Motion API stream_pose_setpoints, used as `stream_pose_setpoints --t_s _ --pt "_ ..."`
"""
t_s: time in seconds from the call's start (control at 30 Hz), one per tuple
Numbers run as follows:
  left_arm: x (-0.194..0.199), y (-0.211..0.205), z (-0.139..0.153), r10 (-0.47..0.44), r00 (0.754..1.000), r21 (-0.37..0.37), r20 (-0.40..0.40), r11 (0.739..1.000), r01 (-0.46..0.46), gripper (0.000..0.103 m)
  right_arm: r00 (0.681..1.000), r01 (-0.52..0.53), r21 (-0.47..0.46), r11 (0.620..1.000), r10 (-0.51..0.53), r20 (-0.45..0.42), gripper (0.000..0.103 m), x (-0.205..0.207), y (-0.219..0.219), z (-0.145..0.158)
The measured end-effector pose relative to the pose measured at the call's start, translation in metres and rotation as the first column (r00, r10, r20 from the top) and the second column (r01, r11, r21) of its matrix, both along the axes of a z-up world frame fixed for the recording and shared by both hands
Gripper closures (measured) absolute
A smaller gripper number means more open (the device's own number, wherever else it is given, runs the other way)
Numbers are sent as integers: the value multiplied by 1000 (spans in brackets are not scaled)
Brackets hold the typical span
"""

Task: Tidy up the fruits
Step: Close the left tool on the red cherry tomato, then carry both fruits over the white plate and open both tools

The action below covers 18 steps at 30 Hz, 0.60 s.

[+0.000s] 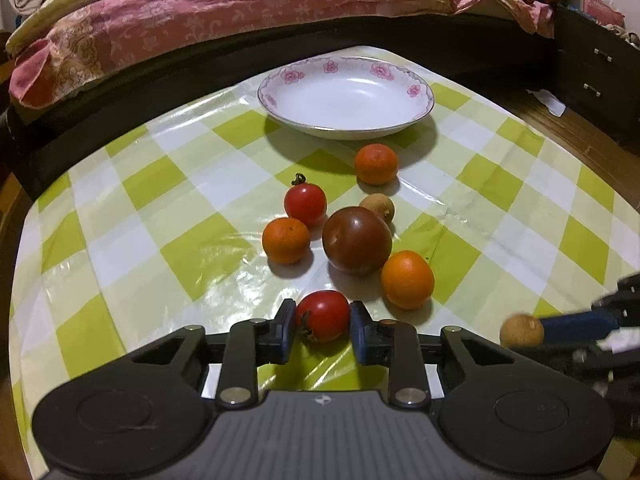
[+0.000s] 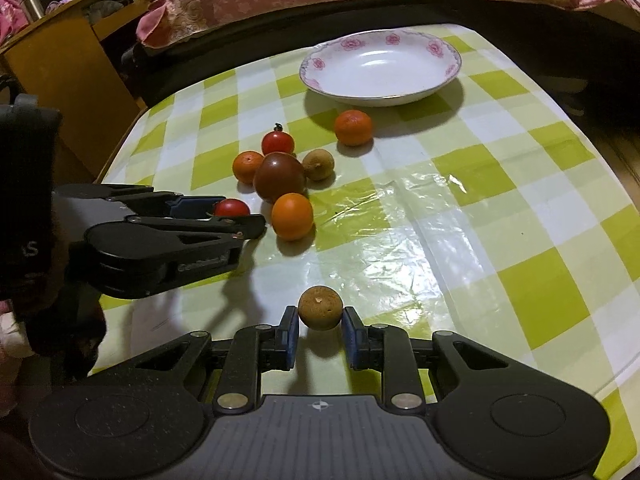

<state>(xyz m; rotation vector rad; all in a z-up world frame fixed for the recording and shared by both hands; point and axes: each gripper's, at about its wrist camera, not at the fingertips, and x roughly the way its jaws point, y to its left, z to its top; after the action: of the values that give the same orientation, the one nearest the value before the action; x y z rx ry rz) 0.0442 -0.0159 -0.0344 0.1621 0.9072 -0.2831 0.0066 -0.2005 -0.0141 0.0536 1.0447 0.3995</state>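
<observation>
Left gripper (image 1: 322, 316): blue pads pinch small red cherry tomato (image 1: 323, 315) low over green-checked tablecloth (image 1: 168, 208). Right gripper (image 2: 320, 309): pads clamp round brown longan (image 2: 320, 307), raised above cloth, white floral plate (image 2: 448, 76) far ahead.

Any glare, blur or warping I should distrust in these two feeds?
Left wrist: tablecloth glare beyond the gripped tomato; right gripper and longan blurred at frame edge. Right wrist: glare patch mid-cloth; fisheye bends table edges; plate casts a hard shadow.
</observation>
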Motion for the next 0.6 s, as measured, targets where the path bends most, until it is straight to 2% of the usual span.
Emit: stream_pose_setpoints --t_s 0.23,0.43,0.6 --pt "-2 -3 2 12 1000 10 -13 1000 -12 67 999 13 0 1000 -13 40 83 9 -6 9" --pt "-3 4 22 54 998 -46 9 998 -54 67 996 45 20 999 -47 72 83 21 -16 22" --pt "19 0 37 60 998 -98 20 994 -57 67 993 47 10 999 -48 106 83 40 -18 32"
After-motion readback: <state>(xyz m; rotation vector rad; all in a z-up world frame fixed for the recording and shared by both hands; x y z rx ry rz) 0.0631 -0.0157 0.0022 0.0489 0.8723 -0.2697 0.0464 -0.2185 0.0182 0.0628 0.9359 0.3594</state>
